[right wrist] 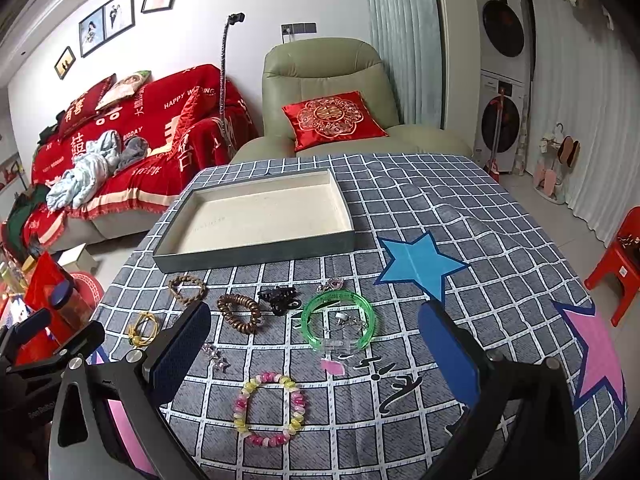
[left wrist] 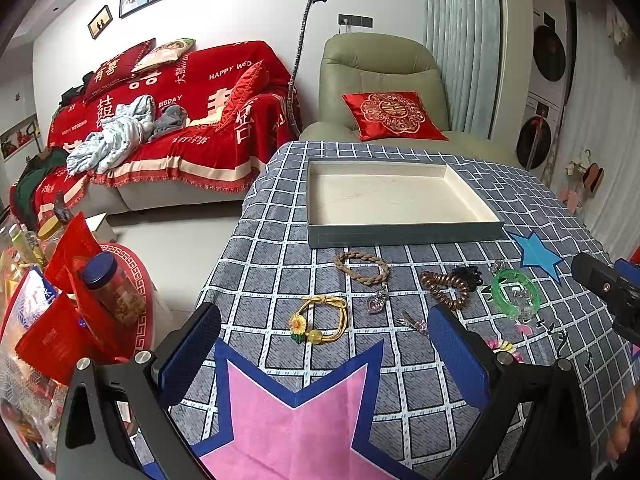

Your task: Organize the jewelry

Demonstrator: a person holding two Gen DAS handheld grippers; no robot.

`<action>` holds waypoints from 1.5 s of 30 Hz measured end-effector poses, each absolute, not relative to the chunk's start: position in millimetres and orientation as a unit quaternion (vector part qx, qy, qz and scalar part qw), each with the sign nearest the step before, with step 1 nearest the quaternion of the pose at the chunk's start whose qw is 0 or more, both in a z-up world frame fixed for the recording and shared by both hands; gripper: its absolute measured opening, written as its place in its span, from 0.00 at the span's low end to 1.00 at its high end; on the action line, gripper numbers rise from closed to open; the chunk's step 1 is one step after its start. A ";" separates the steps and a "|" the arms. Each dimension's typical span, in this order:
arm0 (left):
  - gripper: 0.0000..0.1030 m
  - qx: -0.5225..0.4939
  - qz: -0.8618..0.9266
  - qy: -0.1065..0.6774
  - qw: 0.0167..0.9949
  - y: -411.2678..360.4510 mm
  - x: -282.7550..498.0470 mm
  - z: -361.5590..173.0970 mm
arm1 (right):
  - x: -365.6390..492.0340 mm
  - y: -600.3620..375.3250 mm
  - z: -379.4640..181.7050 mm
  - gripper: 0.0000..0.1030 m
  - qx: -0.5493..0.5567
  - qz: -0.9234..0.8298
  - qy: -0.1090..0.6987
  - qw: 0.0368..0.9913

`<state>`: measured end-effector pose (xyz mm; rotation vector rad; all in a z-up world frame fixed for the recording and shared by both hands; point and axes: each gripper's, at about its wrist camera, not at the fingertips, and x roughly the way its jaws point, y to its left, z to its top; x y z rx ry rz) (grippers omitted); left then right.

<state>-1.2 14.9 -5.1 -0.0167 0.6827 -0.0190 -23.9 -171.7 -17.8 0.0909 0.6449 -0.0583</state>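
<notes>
Behind the table stands a lived-in sitting room, with a red-draped sofa (left wrist: 168, 120) and a pale green armchair (right wrist: 324, 92) holding a red cushion (right wrist: 330, 118), but the work sits on the grid-patterned tablecloth (right wrist: 460, 208) with its star patches. Largest of the task's things is the shallow grey tray (left wrist: 400, 234), cream-lined and with nothing in it, lying at the far side of the cloth; every piece of jewelry lies loose on the cloth between it and the grippers, so the sorting looks barely begun. Both tools hang above the near edge: the left gripper (left wrist: 324, 344) has its blue pads spread wide and holds nothing, and the right gripper (right wrist: 316, 344) is likewise spread wide and bare. Next in size, the green bangle (right wrist: 338, 324) lies flat just ahead of the right gripper, with small silvery pieces inside its ring, and the pink-and-yellow bead bracelet (right wrist: 272, 410) lies nearest, between the right jaws. Further left come the brown spiral hair tie (right wrist: 239, 313), the black claw clip (right wrist: 279, 299) and the braided tan bracelet (left wrist: 362, 270) close to the tray wall, then the yellow cord bracelet (left wrist: 320, 320) with its sunflower charm, just ahead of the left gripper. To pick well, I would judge it best to come down steeply, pinch one side of a ring and not span it, and take the bangle separately from the tiny pieces inside it, which could scatter or snag if dragged.
</notes>
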 end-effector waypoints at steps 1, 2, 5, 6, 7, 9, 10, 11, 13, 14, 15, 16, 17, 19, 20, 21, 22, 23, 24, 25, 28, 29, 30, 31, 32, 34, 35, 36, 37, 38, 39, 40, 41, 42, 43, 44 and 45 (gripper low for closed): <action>1.00 -0.008 -0.009 0.335 0.942 15.3 -1.2 -5.0 | -23.6 -171.9 -18.1 1.00 0.045 -0.029 0.317 0.947; 1.00 -0.008 -0.009 0.335 0.942 14.9 -1.2 -5.1 | -24.1 -171.7 -18.1 1.00 0.044 -0.029 0.317 0.947; 1.00 -0.007 -0.009 0.335 0.942 15.0 -1.2 -5.1 | -24.0 -171.8 -18.4 1.00 0.045 -0.028 0.317 0.947; 1.00 -0.008 -0.009 0.335 0.942 15.2 -1.2 -5.2 | -24.2 -171.7 -18.3 1.00 0.044 -0.029 0.317 0.947; 1.00 -0.008 -0.009 0.335 0.942 15.4 -1.3 -5.2 | -24.2 -171.7 -18.5 1.00 0.044 -0.029 0.316 0.947; 1.00 -0.008 -0.009 0.335 0.942 15.6 -1.5 -5.3 | -23.9 -171.5 -18.4 1.00 0.044 -0.028 0.317 0.947; 1.00 -0.008 -0.009 0.335 0.942 15.9 -1.6 -5.3 | -23.8 -171.6 -18.7 1.00 0.044 -0.028 0.317 0.947; 1.00 -0.008 -0.009 0.335 0.942 16.4 -1.7 -5.3 | -23.9 -171.6 -18.8 1.00 0.045 -0.028 0.316 0.947; 1.00 -0.008 -0.009 0.335 0.942 16.3 -1.5 -5.3 | -23.8 -171.5 -18.8 1.00 0.046 -0.028 0.317 0.947; 1.00 -0.008 -0.009 0.336 0.942 16.4 -1.5 -5.2 | -24.2 -171.0 -18.6 1.00 0.046 -0.028 0.317 0.947; 1.00 -0.008 -0.009 0.335 0.942 16.2 -1.4 -5.3 | -24.2 -170.4 -18.6 1.00 0.046 -0.028 0.317 0.947; 1.00 -0.008 -0.009 0.335 0.942 16.3 -1.4 -5.3 | -24.0 -170.0 -18.7 1.00 0.046 -0.029 0.317 0.947; 1.00 -0.007 -0.009 0.336 0.942 16.3 -1.3 -5.4 | -24.2 -170.6 -18.7 1.00 0.046 -0.028 0.317 0.947; 1.00 -0.008 -0.009 0.336 0.942 16.3 -1.3 -5.4 | -24.2 -170.5 -18.8 1.00 0.046 -0.028 0.317 0.947; 1.00 -0.008 -0.009 0.336 0.942 16.5 -1.5 -5.3 | -24.2 -170.2 -19.0 1.00 0.046 -0.028 0.317 0.947; 1.00 -0.008 -0.009 0.336 0.942 16.0 -1.4 -5.4 | -24.2 -170.3 -19.1 1.00 0.046 -0.028 0.316 0.947; 1.00 -0.008 -0.009 0.336 0.942 16.2 -1.4 -5.3 | -23.9 -170.4 -19.2 1.00 0.047 -0.028 0.317 0.947; 1.00 -0.008 -0.009 0.335 0.942 15.9 -1.3 -5.3 | -24.3 -170.6 -18.9 1.00 0.047 -0.028 0.317 0.947; 1.00 -0.008 -0.008 0.335 0.942 16.0 -1.4 -5.3 | -24.2 -170.3 -19.1 1.00 0.047 -0.028 0.317 0.947; 1.00 -0.008 -0.008 0.335 0.942 16.4 -1.4 -5.3 | -24.1 -170.3 -19.2 1.00 0.047 -0.028 0.316 0.947; 1.00 -0.008 -0.009 0.336 0.942 17.4 -1.5 -5.2 | -24.2 -170.4 -19.3 1.00 0.047 -0.028 0.317 0.947; 1.00 -0.008 -0.009 0.336 0.942 17.5 -1.5 -5.2 | -24.3 -170.6 -19.3 1.00 0.047 -0.028 0.317 0.947; 1.00 -0.007 -0.009 0.336 0.942 17.0 -1.4 -5.2 | -24.3 -170.2 -19.5 1.00 0.047 -0.028 0.317 0.947; 1.00 -0.007 -0.009 0.336 0.942 17.2 -1.4 -5.3 | -24.4 -170.3 -19.7 1.00 0.047 -0.028 0.317 0.947; 1.00 -0.008 -0.009 0.336 0.942 17.4 -1.6 -5.3 | -24.4 -170.7 -19.5 1.00 0.047 -0.028 0.317 0.947; 1.00 -0.008 -0.009 0.336 0.942 17.3 -1.7 -5.3 | -24.4 -170.4 -19.7 1.00 0.048 -0.028 0.316 0.947; 1.00 -0.007 -0.009 0.336 0.942 18.0 -1.8 -5.5 | -24.2 -170.3 -19.8 1.00 0.047 -0.028 0.316 0.947; 1.00 -0.007 -0.009 0.336 0.942 17.8 -1.8 -5.9 | -24.2 -170.7 -19.7 1.00 0.047 -0.028 0.317 0.947; 1.00 -0.007 -0.009 0.337 0.942 18.1 -2.0 -5.9 | -24.4 -170.7 -19.8 1.00 0.048 -0.028 0.317 0.947; 1.00 -0.007 -0.009 0.337 0.941 18.4 -2.1 -5.9 | -24.6 -170.6 -19.8 1.00 0.048 -0.028 0.317 0.947; 1.00 -0.008 -0.009 0.337 0.942 17.9 -1.9 -5.9 | -24.5 -170.6 -19.8 1.00 0.048 -0.029 0.317 0.947; 1.00 -0.008 -0.009 0.337 0.942 18.0 -2.0 -5.9 | -24.6 -170.1 -20.0 1.00 0.048 -0.029 0.316 0.947; 1.00 -0.008 -0.009 0.337 0.942 18.1 -2.1 -5.9 | -24.9 -169.5 -20.2 1.00 0.049 -0.029 0.316 0.947; 1.00 -0.007 -0.009 0.337 0.942 17.6 -1.8 -5.8 | -24.9 -169.6 -20.2 1.00 0.049 -0.029 0.316 0.947; 1.00 -0.007 -0.009 0.337 0.941 17.9 -1.9 -6.0 | -24.9 -168.7 -20.4 1.00 0.049 -0.029 0.316 0.947; 1.00 -0.007 -0.009 0.337 0.941 18.5 -2.3 -6.4 | -24.9 -168.8 -20.4 1.00 0.049 -0.029 0.317 0.947; 1.00 -0.007 -0.009 0.338 0.941 18.2 -1.9 -6.7 | -25.3 -169.3 -20.2 1.00 0.049 -0.029 0.317 0.947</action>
